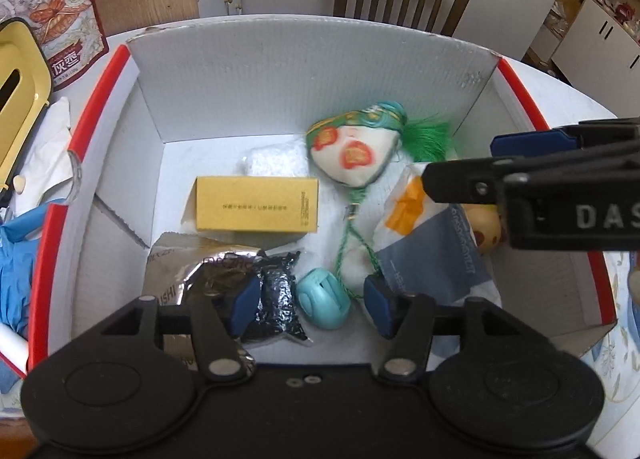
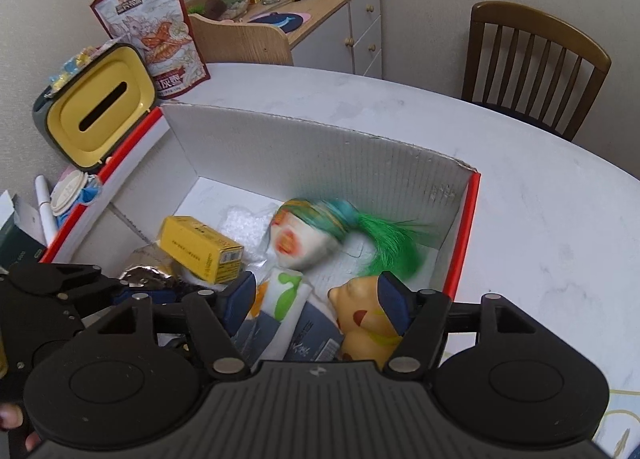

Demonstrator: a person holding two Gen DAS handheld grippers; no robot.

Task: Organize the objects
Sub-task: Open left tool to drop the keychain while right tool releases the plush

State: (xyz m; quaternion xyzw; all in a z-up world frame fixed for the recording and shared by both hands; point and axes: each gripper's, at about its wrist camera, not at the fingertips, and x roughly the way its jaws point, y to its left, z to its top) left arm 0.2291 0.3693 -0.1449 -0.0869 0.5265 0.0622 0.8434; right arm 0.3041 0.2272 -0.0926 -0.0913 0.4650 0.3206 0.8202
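We hold 2 grippers over the white cardboard box, the one with the red rim, and we place everything against it, reading left to right.

Outside its left wall stand the yellow tissue box and the printed snack pouch. Inside, near the left wall, a crumpled silver foil bag lies under the yellow carton, whose long axis runs across the box from left wall to right wall. Just right of the foil bag sits a dark crinkled packet, then a small teal plastic piece. Toward the far wall lies the painted mask with green hair, blurred in the right wrist view. By the right wall a white and grey pouch leans against a yellow duck-like toy.

Our left gripper hangs spread and empty over the near end of the box, its blue pads straddling the dark packet and the teal piece without touching either, as far as we can tell. Our right gripper is also spread and empty, 1 pad close beside the toy's head.

We judge the sorting well along. If the teal piece is next, it lies directly ahead of the left gripper, the nearer of the 2.
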